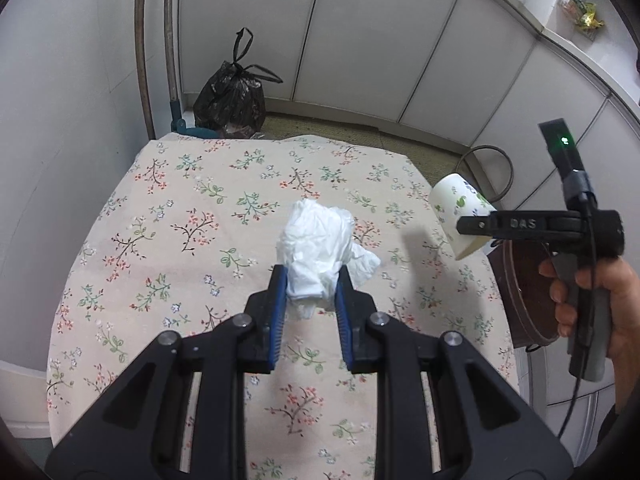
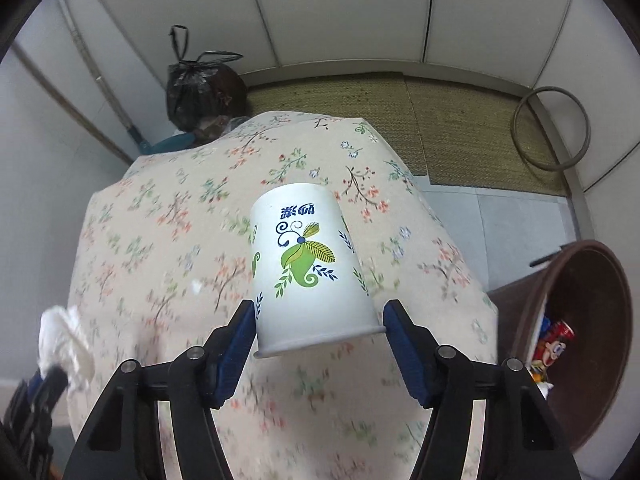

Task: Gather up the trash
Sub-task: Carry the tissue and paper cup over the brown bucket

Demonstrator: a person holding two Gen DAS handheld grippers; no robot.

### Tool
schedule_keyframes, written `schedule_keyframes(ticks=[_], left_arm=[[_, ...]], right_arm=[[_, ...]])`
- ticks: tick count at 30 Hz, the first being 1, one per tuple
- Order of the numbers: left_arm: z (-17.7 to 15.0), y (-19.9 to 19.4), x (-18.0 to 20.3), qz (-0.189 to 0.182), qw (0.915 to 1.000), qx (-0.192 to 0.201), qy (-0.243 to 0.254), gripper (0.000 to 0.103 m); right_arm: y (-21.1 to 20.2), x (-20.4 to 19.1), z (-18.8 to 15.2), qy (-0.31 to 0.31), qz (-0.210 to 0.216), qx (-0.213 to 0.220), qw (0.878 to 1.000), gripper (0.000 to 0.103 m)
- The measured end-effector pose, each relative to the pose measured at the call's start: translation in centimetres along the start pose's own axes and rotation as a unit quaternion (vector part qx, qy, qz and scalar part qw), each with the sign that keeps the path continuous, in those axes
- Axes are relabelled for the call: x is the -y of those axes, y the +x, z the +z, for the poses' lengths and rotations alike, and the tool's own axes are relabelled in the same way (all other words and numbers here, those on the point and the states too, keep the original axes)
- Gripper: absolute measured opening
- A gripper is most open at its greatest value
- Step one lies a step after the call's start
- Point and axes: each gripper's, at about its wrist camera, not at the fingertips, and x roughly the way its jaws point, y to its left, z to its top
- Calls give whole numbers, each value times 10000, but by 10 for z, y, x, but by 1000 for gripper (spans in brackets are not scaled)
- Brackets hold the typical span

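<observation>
Two tools: left (image 1: 311,280) clamps tissue (image 1: 318,248), right (image 2: 320,322) brackets cup (image 2: 308,264).

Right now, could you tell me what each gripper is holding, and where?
Left gripper pinches the crumpled tissue at its near end; right gripper holds the paper cup near its rim.

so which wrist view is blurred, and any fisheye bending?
Right wrist: floral tablecloth smeared by motion blur, paper cup between the fingers stays sharp. Left wrist: crisp throughout, crumpled tissue well defined. Both views bend the cabinet doors and darken the corners.
</observation>
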Motion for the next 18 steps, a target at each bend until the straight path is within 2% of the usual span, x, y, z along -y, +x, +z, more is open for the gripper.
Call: schedule_keyframes(ticks=[9, 18], left_arm=[[-23, -63, 40, -110, 9991, 309, 258, 25], [-43, -111, 96, -374, 9934, 725, 805, 25]], right_arm=[[-102, 37, -73, 121, 357, 501, 9980, 66], [-171, 76, -143, 268, 530, 1127, 9919, 66]])
